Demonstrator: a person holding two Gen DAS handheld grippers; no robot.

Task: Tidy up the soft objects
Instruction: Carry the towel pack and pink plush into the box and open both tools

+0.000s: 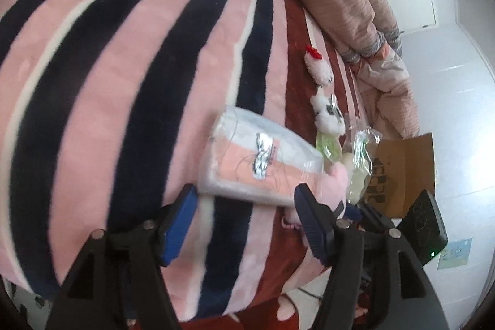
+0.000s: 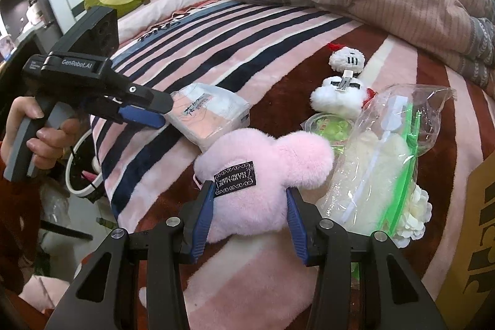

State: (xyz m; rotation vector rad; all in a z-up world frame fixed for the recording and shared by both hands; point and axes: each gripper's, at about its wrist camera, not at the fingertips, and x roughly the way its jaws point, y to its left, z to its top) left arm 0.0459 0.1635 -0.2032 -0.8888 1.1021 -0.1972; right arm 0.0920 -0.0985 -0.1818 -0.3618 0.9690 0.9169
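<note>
While the left wrist view looks down the pink, navy and white striped fleece blanket (image 1: 130, 88), the left gripper (image 1: 244, 212) hangs with its blue-padded fingers spread wide, nothing between them; a clear-wrapped flat pack of pink and white cloth (image 1: 260, 156) lies just past the tips; two small white fluffy toys (image 1: 324, 95) sit beyond it; a brown cardboard box (image 1: 405, 169) stands at the bed's edge. Over to the right wrist view: the right gripper (image 2: 250, 212) is clamped on a fluffy pink plush with a black HANDMADE label (image 2: 266, 175), resting on the blanket; a clear zip bag with a green seal (image 2: 380, 169) lies just beside it.
</note>
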